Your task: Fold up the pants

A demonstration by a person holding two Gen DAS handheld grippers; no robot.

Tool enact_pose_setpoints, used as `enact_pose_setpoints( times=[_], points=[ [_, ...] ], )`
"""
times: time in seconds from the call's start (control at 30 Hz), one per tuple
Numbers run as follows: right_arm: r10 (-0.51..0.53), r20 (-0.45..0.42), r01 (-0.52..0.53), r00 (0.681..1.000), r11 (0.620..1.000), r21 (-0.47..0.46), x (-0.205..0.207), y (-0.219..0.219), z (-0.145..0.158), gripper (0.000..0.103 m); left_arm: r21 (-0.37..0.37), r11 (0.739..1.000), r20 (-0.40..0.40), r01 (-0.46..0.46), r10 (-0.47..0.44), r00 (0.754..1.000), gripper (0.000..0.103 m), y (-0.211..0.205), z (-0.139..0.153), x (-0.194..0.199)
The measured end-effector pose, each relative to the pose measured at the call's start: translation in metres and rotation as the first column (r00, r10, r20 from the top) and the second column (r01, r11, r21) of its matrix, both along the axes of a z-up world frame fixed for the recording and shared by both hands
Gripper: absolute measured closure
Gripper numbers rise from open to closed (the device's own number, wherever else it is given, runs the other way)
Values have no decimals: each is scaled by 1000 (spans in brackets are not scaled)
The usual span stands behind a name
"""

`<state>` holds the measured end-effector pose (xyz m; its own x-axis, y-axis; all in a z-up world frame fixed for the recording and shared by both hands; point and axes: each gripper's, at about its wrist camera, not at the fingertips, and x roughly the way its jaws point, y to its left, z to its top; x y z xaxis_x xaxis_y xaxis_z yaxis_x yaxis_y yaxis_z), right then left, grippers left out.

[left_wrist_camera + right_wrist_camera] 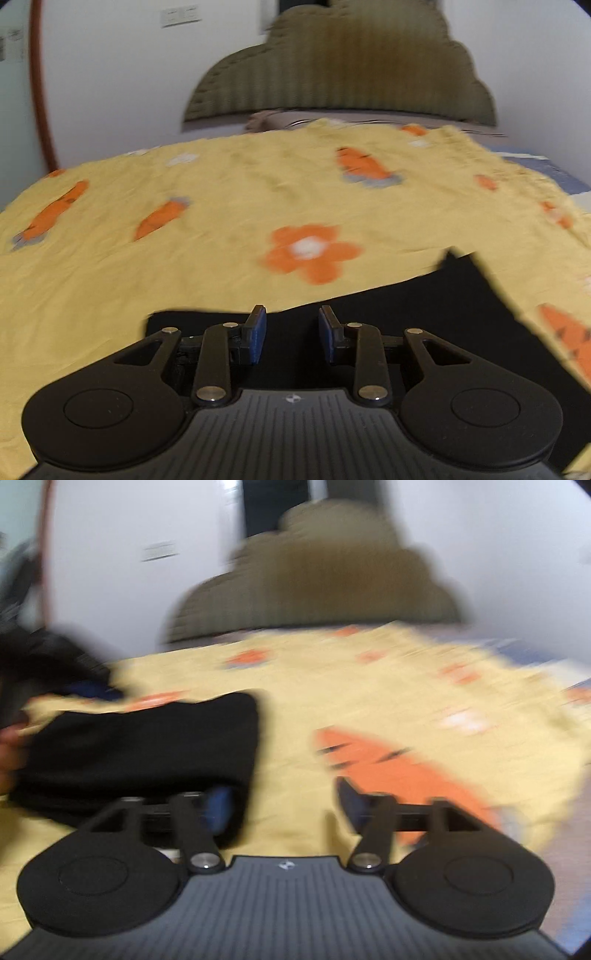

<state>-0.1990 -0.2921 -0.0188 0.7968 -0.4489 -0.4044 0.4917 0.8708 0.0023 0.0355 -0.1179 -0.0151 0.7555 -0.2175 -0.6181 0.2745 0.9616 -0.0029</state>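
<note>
black pants [424,317], folded flat on yellow bedspread [221,206]

A home bedroom: a bed with a yellow carrot-print sheet [229,206] and padded headboard [343,70].

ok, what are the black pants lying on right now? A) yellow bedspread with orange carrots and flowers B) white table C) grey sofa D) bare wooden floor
A: the black pants lie flat on the yellow bedspread with orange carrot and flower prints, as both wrist views show.
</note>
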Motion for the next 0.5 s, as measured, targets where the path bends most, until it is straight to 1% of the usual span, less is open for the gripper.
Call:
enact_pose_setpoints(
  times=[0.03,0.1,0.2,0.27,0.3,0.33,0.37,0.4,0.43,0.47,0.5],
  points=[
    [-15,-12,14,1000,999,-39,-2,1,0,28,-26,1000,-11,-6,6,1000,73,8,-2,2],
    [29,-59,-32,998,998,-59,-3,4,-1,30,-73,997,-2,-20,20,1000,73,20,-2,1],
    [74,-82,-85,994,988,-132,-5,18,0,32,-52,997,45,-64,66,997,73,25,-3,-4],
    [96,-110,-116,989,974,-193,1,28,-2,32,-37,998,63,-54,56,996,73,25,-5,-7],
    [100,-128,-126,987,968,-216,5,31,-4,32,-18,999,73,-43,44,996,73,24,-4,-9],
    [102,-163,-140,981,960,-241,11,35,-7,32,2,1000,83,-29,29,996,73,22,-4,-11],
    [78,-199,-133,977,951,-279,15,38,-11,31,11,1000,90,-13,12,996,73,22,-3,-15],
    [28,-227,-107,973,932,-346,16,41,-15,28,9,1000,87,3,-3,996,73,24,-1,-18],
    [-6,-235,-90,972,914,-396,14,40,-17,18,-3,1000,77,19,-18,997,73,27,2,-21],
    [-27,-237,-75,971,909,-409,11,38,-17,16,-25,999,65,36,-34,997,73,31,4,-24],
    [-24,-237,-70,971,921,-382,9,34,-15,16,-43,998,44,56,-54,998,73,34,6,-27]
  ],
)
